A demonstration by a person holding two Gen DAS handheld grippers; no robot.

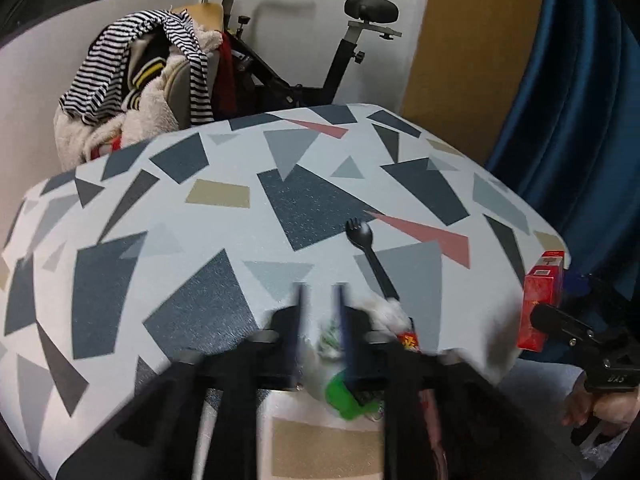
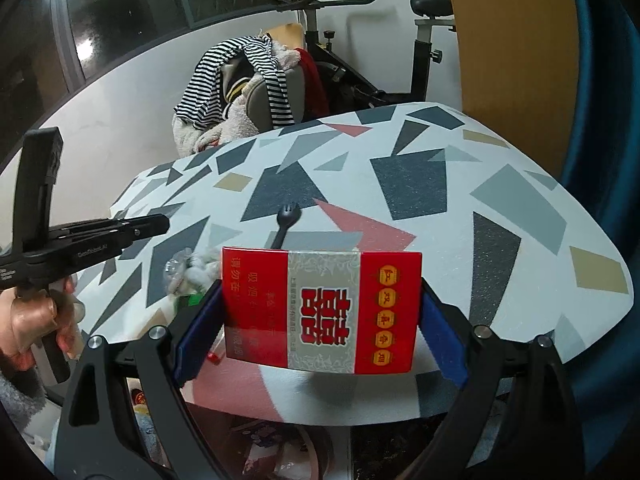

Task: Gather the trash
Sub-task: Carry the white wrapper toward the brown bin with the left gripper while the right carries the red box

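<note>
Clamped in the right gripper (image 2: 320, 316), above the near table (image 1: 224, 216) edge: a red carton (image 2: 320, 312) printed with gold characters. Closed by the left gripper (image 1: 320, 320) on crumpled white-green trash (image 1: 332, 364). Beyond, lying flat: a black spork (image 1: 368, 252).

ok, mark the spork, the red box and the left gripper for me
spork (image 1: 370, 256), left wrist view, on its handle
red box (image 2: 320, 312), right wrist view, on its grey centre band
left gripper (image 1: 320, 320), left wrist view, midway between the fingertips
</note>
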